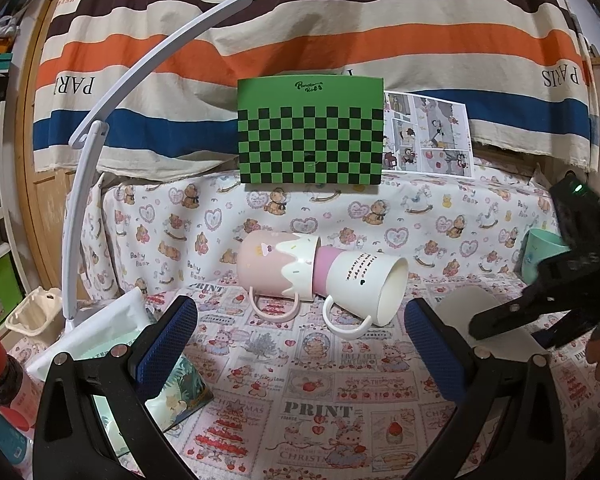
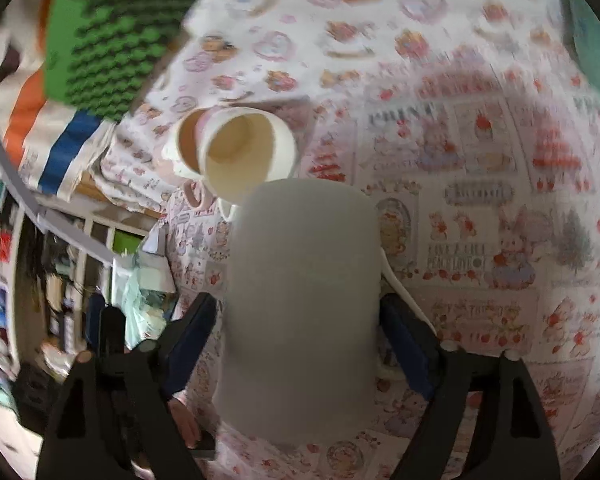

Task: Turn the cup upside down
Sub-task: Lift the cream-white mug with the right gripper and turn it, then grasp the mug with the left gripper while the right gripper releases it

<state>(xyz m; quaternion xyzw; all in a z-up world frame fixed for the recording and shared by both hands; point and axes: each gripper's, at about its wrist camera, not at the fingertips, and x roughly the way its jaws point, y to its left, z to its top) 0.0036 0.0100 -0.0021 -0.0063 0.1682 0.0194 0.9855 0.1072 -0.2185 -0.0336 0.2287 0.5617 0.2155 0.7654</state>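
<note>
My right gripper (image 2: 300, 320) is shut on a plain white cup (image 2: 304, 300), its pads pressed on both sides, held above the printed tablecloth (image 2: 480, 240). The same cup (image 1: 472, 306) and the right gripper (image 1: 512, 320) show at the right of the left wrist view. Two nested mugs lie on their sides in the middle: a pink mug with white drip pattern (image 1: 276, 266) and a white mug with pink band (image 1: 364, 288), mouth facing right; they also show in the right wrist view (image 2: 240, 148). My left gripper (image 1: 300, 332) is open and empty, in front of the mugs.
A green checkerboard box (image 1: 310, 136) leans at the back beside a comic sheet (image 1: 428, 136). A white curved lamp arm (image 1: 84, 184) stands left. A red-capped bottle (image 1: 0, 376), a tissue pack (image 1: 180, 392) and a cream holder (image 1: 36, 312) lie lower left. A teal cup (image 1: 540, 256) stands right.
</note>
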